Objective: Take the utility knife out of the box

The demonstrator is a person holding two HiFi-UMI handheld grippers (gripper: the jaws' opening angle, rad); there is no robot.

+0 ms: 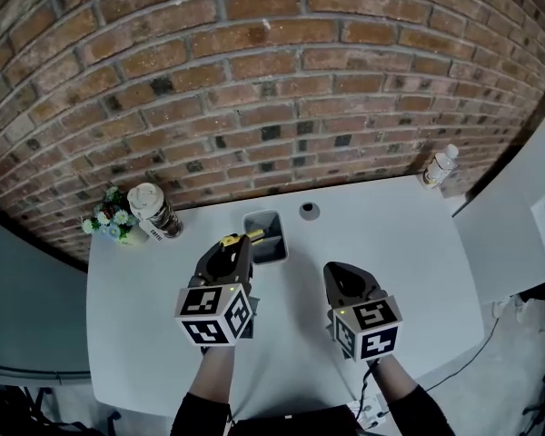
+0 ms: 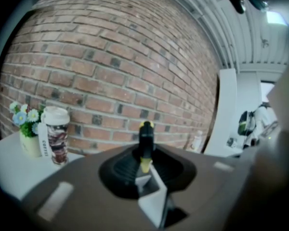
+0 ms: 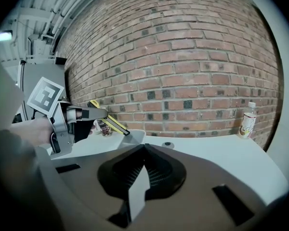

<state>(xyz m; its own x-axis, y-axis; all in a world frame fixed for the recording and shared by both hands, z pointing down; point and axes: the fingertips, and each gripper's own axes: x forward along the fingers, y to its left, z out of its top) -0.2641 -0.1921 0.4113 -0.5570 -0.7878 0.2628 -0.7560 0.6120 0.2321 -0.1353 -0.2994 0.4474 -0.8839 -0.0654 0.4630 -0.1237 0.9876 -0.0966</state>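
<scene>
Nearest, the right gripper (image 3: 143,150) had its jaws pressed together on nothing, above bare white table (image 1: 409,271). Beside it the left gripper (image 1: 231,251) was clamped, part-way closed, on the yellow-and-black utility knife (image 1: 245,237). The knife hung in the air, its tip over the near rim of the grey box (image 1: 278,243), with nothing blocking it. Just past the box lay a small dark round object (image 1: 309,210). Farther left stood a coffee cup (image 1: 153,211) beside potted flowers (image 1: 108,219). A bottle (image 1: 440,165) stood far right, before the brick wall (image 1: 282,71).
</scene>
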